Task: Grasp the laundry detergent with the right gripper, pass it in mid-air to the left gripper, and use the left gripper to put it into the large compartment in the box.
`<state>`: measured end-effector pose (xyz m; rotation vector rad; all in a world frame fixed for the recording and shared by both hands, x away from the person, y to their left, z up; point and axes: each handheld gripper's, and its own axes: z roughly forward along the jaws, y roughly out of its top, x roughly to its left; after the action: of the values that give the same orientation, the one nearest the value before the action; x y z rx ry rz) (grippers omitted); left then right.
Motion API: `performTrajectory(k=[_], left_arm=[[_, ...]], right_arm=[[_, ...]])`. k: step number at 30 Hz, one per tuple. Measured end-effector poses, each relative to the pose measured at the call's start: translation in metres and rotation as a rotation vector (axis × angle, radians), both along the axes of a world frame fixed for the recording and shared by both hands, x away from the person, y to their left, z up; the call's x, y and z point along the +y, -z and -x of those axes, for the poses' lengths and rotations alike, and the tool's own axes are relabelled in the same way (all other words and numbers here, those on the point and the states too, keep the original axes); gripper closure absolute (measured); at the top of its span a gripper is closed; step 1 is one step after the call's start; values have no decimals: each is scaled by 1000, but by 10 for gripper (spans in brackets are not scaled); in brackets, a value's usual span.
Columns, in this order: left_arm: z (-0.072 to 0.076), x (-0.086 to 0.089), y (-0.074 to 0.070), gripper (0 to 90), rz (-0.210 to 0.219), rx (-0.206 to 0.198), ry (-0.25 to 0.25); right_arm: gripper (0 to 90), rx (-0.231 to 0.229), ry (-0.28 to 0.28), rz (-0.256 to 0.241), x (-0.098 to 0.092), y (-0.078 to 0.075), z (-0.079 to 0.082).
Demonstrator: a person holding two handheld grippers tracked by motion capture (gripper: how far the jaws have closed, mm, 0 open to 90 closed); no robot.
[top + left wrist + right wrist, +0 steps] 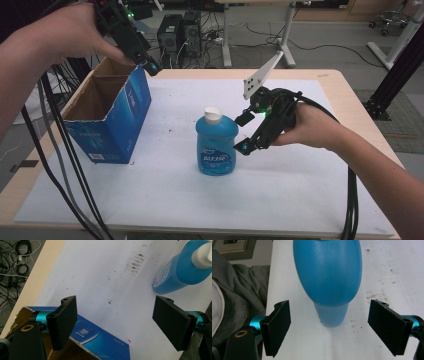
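High view puts the blue bottle (216,144) upright at frame centre, my right gripper (244,133) just beside it with jaws wide apart, unladen. Left gripper (145,62), likewise spread, hangs over the box (112,117) upper left. Smooth, rigid plastic, probably heavy with liquid; I'd clamp the broad body.

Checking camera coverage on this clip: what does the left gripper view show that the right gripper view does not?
Left gripper view: the open blue cardboard box beneath its tool, the bottle's white cap and label, and cables on the floor past the table edge.

Right gripper view: the bottle's plain back, close up between the open jaws of its tool, and grey fabric beside the table.

Both: the blue bottle, the stained white table cover, and a wide-open tool holding nothing.
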<state>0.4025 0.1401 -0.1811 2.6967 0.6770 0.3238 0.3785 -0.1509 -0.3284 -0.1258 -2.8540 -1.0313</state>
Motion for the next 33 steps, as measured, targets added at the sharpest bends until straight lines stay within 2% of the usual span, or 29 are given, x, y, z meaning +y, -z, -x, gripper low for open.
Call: performTrajectory(k=[6,18,29,31,33], left_arm=[[1,0,0,203,-2,4,2],[3,-2,1,203,-9,7,8],[3,-2,1,203,-6,11,11],[3,-2,1,203,-6,11,12],[3,-2,1,203,-6,11,13]], right_arm=[[180,6,0,1,9,11,-1],[181,6,4,-35,21,27,-1],[184,9,16,-66,22,30,-2],[253,12,7,-72,22,30,-3],[255,4,-3,-82,22,30,-3]])
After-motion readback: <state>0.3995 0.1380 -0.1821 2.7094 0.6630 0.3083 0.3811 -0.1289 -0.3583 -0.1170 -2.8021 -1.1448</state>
